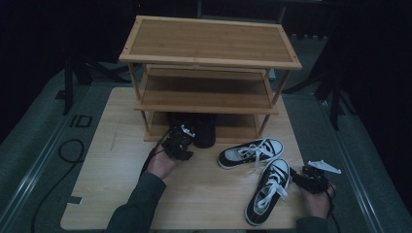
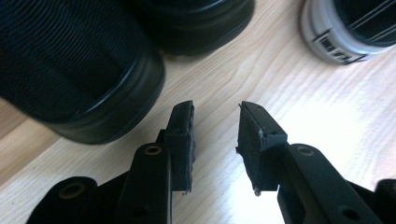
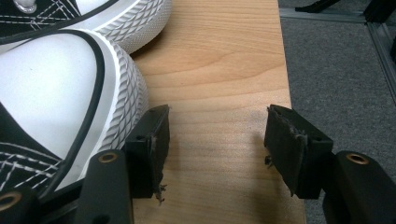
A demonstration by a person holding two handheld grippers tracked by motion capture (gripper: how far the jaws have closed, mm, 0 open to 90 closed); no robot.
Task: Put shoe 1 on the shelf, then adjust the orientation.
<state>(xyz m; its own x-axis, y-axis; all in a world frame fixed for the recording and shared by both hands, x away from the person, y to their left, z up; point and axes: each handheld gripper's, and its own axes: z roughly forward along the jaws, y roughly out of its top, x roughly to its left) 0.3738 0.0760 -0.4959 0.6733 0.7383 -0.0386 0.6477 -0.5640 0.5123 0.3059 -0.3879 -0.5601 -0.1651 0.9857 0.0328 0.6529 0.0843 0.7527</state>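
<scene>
Tabletop: black shoe lies just beyond open left gripper.

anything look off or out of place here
The two sneakers lie splayed on the table, toes close together and heels apart, not paired. The black shoes sit at the rack's bottom shelf. The right tongs' pads look frayed.
</scene>
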